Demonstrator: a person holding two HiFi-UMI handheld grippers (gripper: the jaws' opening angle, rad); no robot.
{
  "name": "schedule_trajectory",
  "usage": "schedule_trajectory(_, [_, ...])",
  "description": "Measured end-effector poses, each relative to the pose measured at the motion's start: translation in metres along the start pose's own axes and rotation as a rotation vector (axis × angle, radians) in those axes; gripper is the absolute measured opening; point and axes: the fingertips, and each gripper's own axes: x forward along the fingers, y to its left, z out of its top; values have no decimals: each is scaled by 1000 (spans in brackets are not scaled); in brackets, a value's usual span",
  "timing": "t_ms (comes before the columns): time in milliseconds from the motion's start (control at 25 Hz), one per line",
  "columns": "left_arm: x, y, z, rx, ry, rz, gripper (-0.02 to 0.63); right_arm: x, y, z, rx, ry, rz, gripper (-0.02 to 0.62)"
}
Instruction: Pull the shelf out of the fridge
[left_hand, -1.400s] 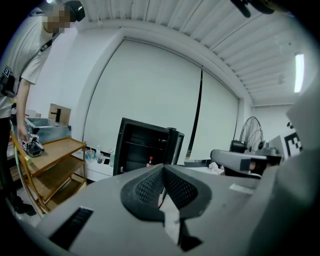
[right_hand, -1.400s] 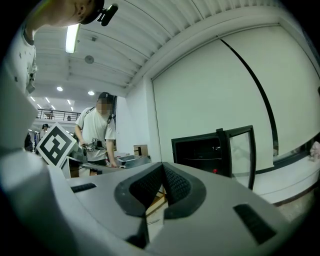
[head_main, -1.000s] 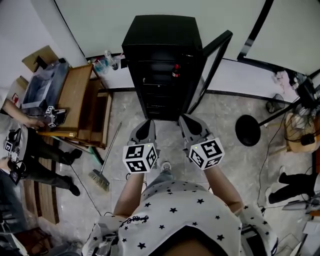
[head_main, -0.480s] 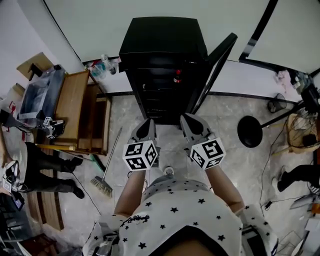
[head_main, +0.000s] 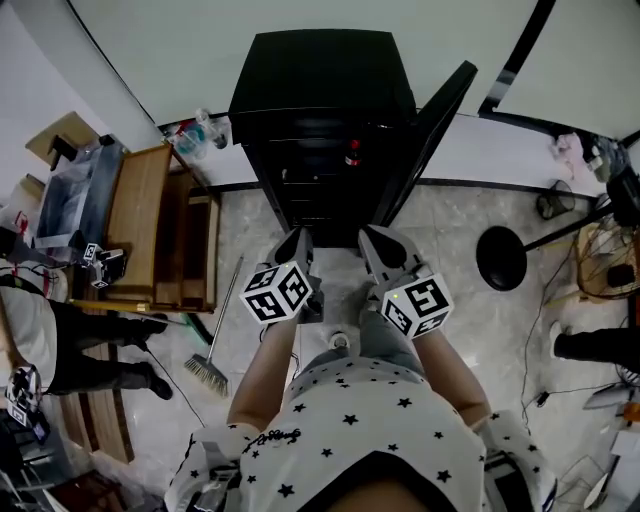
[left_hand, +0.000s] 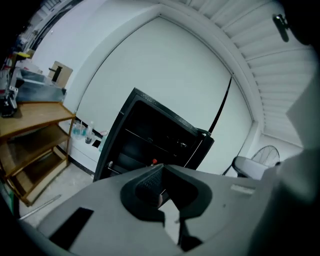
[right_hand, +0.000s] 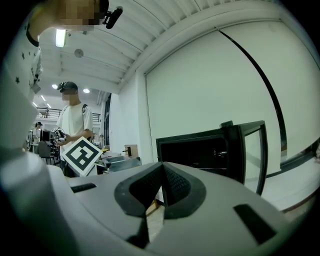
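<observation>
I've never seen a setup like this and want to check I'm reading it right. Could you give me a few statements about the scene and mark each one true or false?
1. The fridge is black, and its door stands open. True.
2. The left hand-held gripper is clamped on something. False: its jaws are together with nothing between them.
3. A broom lies on the floor. True.
4. The right hand-held gripper has its jaws wide apart. False: they are together and hold nothing.
</observation>
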Motion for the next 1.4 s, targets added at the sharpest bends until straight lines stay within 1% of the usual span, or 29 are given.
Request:
schedule_trajectory(160, [24, 5, 2, -140, -36, -42, 11, 9, -15, -4, 5, 12, 14, -6])
schedule_trajectory(280, [43, 9, 8, -218, -66, -59, 11, 16, -25, -5, 6, 22, 23, -6])
schedule_trajectory(440, [69, 14, 16, -335, -125, -117, 11, 27, -36, -9, 2, 35, 44, -6])
schedule_trajectory(640, [97, 15, 26, -440, -178, -166, 11, 36, -48, -11, 0, 42, 61, -6])
schedule_trajectory(880, [129, 18, 29, -517, -212, -178, 11, 43, -59, -13, -3, 44, 79, -6])
schedule_trajectory(960, [139, 19, 30, -545, -225, -192, 11, 44, -63, -14, 1, 46, 83, -6])
schedule_trajectory(1120, [159, 20, 35, -607, -278, -238, 11, 48, -71, -16, 4, 49, 91, -6])
schedule_trajectory(1240, [173, 27, 38, -653, -305, -243, 14, 52, -76, -16, 3, 48, 91, -6])
schedule_trajectory(1280, [178, 29, 39, -662, -309, -244, 25, 54, -78, -16, 2, 48, 90, -6])
schedule_trajectory(1400, [193, 33, 41, -670, -315, -252, 108, 58, -85, -16, -1, 51, 89, -6])
